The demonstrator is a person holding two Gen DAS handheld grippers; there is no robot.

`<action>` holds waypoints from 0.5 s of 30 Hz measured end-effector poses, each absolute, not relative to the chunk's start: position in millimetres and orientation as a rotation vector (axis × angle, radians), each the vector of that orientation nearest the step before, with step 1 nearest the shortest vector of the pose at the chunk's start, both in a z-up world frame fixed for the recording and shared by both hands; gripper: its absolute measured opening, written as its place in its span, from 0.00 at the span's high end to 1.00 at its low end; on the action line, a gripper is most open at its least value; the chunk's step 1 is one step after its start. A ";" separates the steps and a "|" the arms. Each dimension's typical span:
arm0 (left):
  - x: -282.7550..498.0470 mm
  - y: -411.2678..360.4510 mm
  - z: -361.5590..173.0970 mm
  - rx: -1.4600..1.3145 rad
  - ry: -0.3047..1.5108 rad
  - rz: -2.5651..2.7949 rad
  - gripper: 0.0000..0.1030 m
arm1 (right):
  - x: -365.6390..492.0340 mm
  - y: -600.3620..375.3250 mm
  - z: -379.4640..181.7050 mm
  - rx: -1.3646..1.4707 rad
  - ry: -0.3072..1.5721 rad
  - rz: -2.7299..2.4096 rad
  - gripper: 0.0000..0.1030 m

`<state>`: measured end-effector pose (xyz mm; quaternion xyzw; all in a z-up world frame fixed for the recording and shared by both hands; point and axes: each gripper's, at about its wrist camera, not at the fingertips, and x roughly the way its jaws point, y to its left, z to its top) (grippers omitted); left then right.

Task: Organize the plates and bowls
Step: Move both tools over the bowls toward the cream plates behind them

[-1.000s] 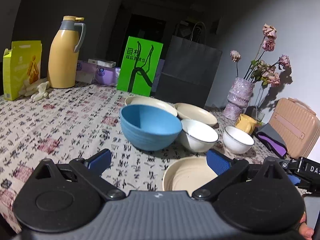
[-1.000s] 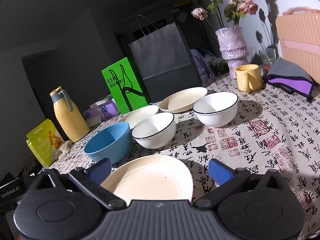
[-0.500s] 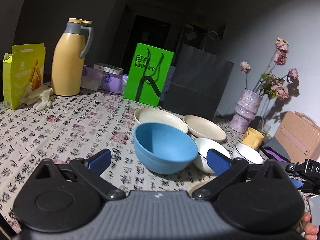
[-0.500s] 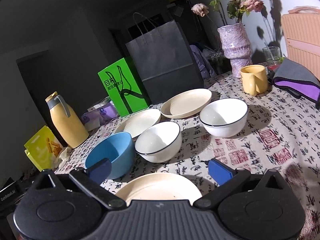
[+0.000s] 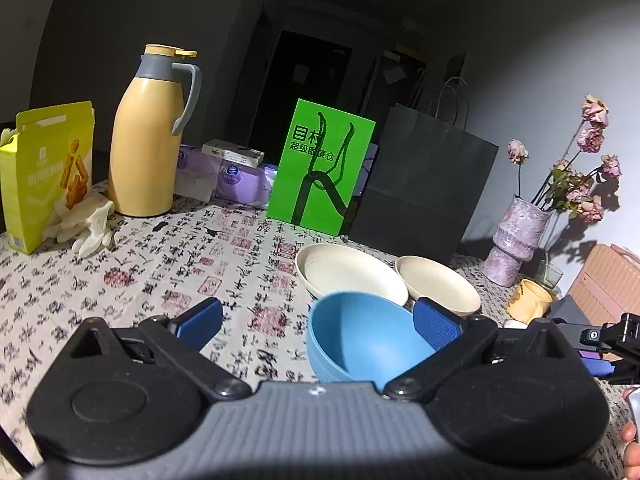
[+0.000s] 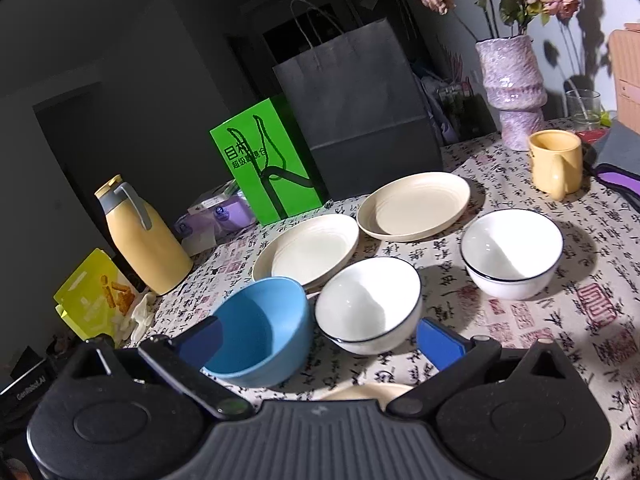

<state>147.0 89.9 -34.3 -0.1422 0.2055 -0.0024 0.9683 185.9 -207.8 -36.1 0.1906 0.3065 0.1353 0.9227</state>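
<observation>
While jaws gape, blue bowl (image 5: 360,340) between, untouched

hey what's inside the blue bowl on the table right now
Nothing shows inside the blue bowl: its visible inner wall is bare. The right gripper's finger covers part of the inside.

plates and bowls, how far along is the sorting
Barely started. Nothing is stacked: the blue bowl, two white bowls and three cream plates sit separately on the tablecloth. Left gripper and right gripper are open and empty. All grouping remains.
</observation>
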 end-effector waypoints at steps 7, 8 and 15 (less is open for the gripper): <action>183.8 106.5 -23.1 -0.288 0.434 -0.020 0.00 | 219.8 -193.4 -21.9 0.395 0.674 0.263 0.00; 189.9 108.3 -21.2 -0.287 0.438 -0.024 0.00 | 223.8 -191.4 -19.8 0.392 0.677 0.261 0.00; 229.5 113.2 -5.4 -0.243 0.458 -0.023 0.00 | 255.6 -177.0 -9.5 0.370 0.706 0.239 0.00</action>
